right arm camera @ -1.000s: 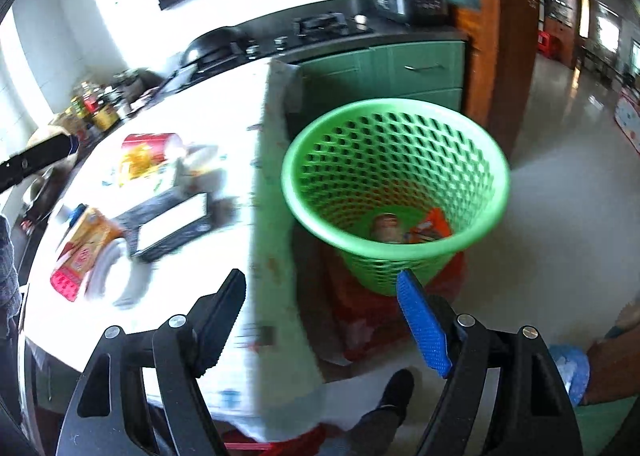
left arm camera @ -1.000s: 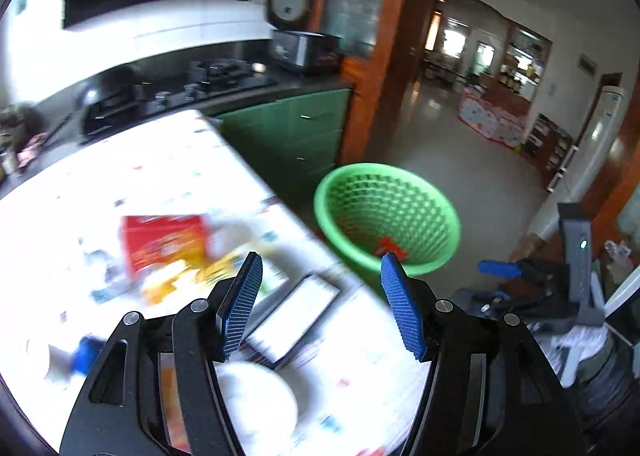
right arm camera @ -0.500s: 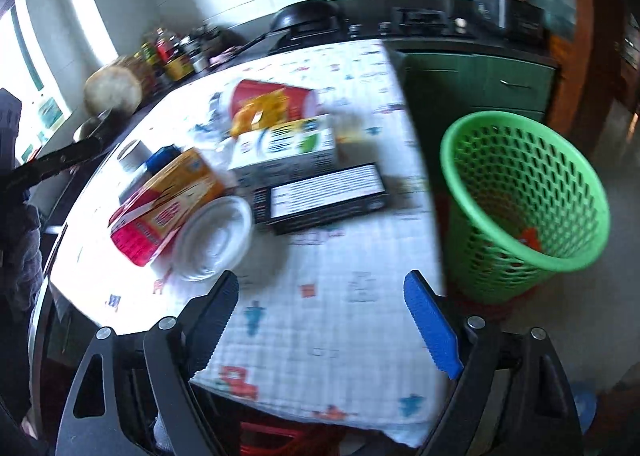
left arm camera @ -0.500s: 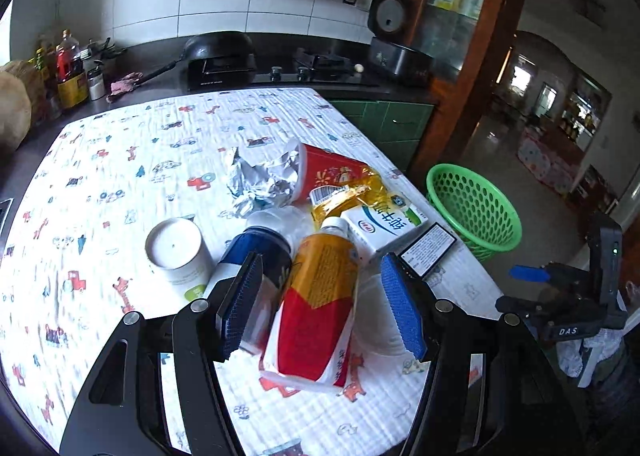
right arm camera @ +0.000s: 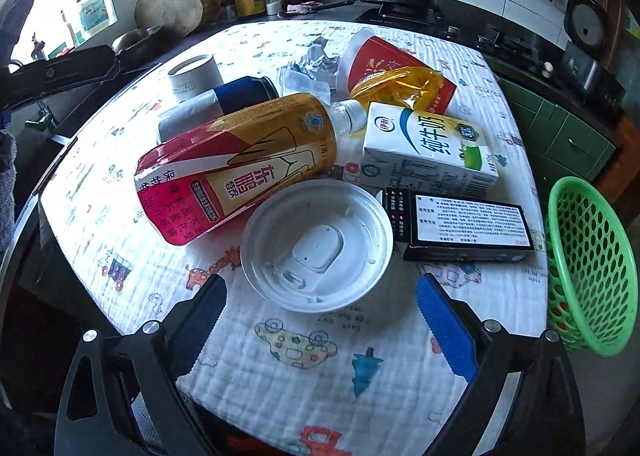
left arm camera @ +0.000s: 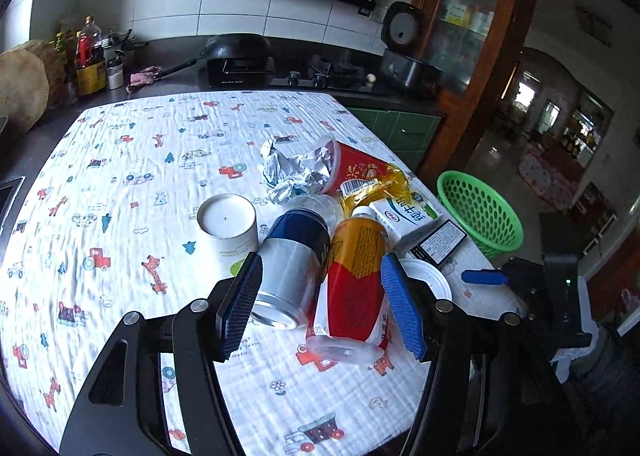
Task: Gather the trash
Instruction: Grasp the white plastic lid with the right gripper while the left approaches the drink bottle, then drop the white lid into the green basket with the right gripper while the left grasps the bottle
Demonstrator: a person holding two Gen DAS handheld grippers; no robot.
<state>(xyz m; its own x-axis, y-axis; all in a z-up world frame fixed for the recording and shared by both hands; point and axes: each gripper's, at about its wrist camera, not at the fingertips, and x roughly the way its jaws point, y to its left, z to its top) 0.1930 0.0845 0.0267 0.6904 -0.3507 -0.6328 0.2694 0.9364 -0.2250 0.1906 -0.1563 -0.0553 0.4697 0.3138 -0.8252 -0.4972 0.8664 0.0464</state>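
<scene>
Trash (right arm camera: 240, 160) untouched, right gripper (right arm camera: 320, 320) opening, empty

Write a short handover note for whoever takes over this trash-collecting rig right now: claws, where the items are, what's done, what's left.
Left claw: open, empty, above the lying can and the red-and-orange bottle.
Right claw: jaws opening, nothing gripped, aimed at the white plastic lid.
On the table: paper cup, crumpled foil, red cup, yellow wrapper, milk carton, black box.
Green basket stands off the table's edge; its contents cannot be seen.
Left: move every listed item into the basket.
</scene>
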